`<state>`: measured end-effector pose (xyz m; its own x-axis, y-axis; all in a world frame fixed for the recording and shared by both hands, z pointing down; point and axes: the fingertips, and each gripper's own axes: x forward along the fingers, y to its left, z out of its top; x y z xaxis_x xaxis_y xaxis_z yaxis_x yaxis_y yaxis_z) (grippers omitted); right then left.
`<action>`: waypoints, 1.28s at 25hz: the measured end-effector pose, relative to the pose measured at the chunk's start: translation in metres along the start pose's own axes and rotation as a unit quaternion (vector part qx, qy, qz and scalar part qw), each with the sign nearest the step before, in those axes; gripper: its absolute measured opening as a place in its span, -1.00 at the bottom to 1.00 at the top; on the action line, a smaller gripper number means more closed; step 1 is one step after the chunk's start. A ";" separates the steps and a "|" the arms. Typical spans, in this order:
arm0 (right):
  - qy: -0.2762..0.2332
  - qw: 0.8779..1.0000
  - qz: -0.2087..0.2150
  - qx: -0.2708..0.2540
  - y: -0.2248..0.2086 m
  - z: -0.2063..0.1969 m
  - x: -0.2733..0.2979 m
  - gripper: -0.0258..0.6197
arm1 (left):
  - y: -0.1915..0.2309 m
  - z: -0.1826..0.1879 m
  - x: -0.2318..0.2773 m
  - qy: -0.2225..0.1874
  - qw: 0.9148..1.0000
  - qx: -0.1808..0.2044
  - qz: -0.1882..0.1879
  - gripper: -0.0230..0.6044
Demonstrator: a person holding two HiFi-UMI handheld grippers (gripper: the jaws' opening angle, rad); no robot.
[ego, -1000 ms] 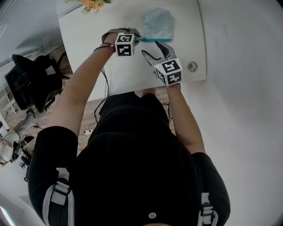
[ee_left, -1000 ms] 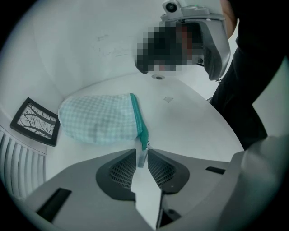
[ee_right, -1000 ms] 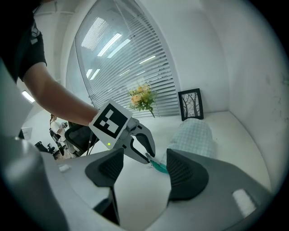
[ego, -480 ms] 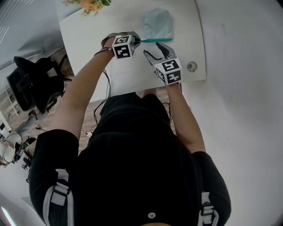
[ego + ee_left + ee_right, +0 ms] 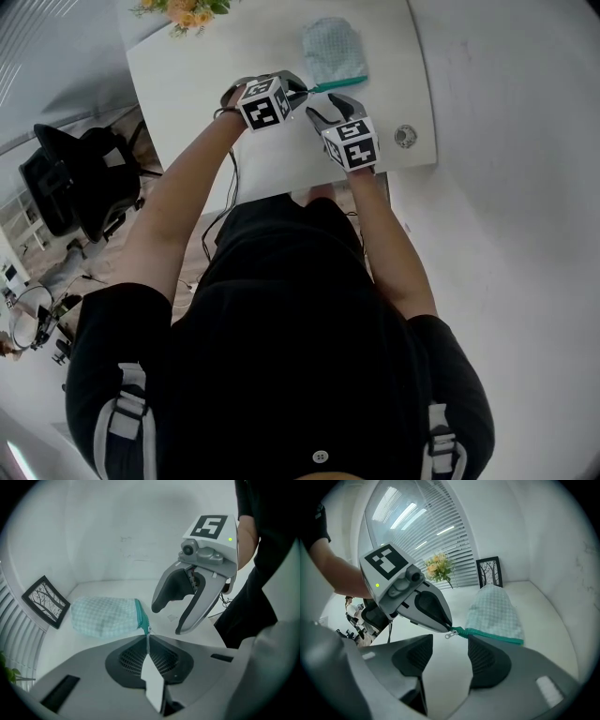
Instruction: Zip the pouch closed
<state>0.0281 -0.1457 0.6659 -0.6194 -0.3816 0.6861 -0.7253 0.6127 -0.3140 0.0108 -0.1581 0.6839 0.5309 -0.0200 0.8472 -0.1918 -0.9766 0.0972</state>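
Observation:
A pale green checked pouch [image 5: 333,47] with a teal zipper edge [image 5: 335,85] lies on the white table [image 5: 187,84]. My left gripper [image 5: 300,91] is shut on the zipper's left end, and the teal corner [image 5: 142,620] sticks out of its closed tips [image 5: 147,634]. The small metal zipper pull [image 5: 450,633] dangles beside that grip. My right gripper [image 5: 450,641] is open just in front of the pull. Its jaws have just been closing, with the pull at the gap between the tips and no pad touching it. In the head view the right gripper [image 5: 324,110] sits close below the zipper.
A black picture frame [image 5: 46,601] and a bunch of orange flowers [image 5: 439,566] stand at the table's far side. A round cable port [image 5: 405,137] is set in the near right corner. A black chair [image 5: 75,178] stands on the floor to the left.
The left gripper has stayed on the zipper's left end and raised it, so the zipper line now tilts. The right gripper has moved up and left towards the pull, with its jaws narrower.

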 end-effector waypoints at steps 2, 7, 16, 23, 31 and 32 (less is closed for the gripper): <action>0.002 1.000 -0.003 -0.001 0.000 -0.002 0.000 -0.17 | -0.003 0.007 -0.001 -0.007 1.000 -0.005 -0.001 -0.85; 0.004 1.000 -0.016 -0.004 -0.002 -0.006 -0.003 -0.27 | -0.012 0.020 0.000 -0.013 1.000 -0.006 -0.005 -0.85; 0.009 0.998 -0.044 -0.033 -0.003 -0.008 -0.008 -0.39 | -0.023 0.029 0.002 -0.014 1.000 -0.001 -0.018 -0.85; 0.016 0.997 -0.054 -0.049 -0.005 -0.012 -0.010 -0.54 | -0.028 0.031 0.004 -0.004 1.000 0.011 -0.026 -0.85; 0.016 0.997 -0.057 -0.041 -0.006 -0.015 -0.016 -0.69 | -0.026 0.034 0.002 -0.005 1.000 0.012 -0.020 -0.85; 0.016 0.997 -0.059 -0.041 -0.007 -0.016 -0.017 -0.71 | -0.025 0.035 0.002 -0.006 1.000 0.011 -0.020 -0.85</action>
<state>0.0480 -0.1325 0.6668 -0.5201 -0.4327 0.7364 -0.7650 0.6194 -0.1764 0.0451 -0.1414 0.6651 0.5471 0.0167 0.8369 -0.1518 -0.9812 0.1188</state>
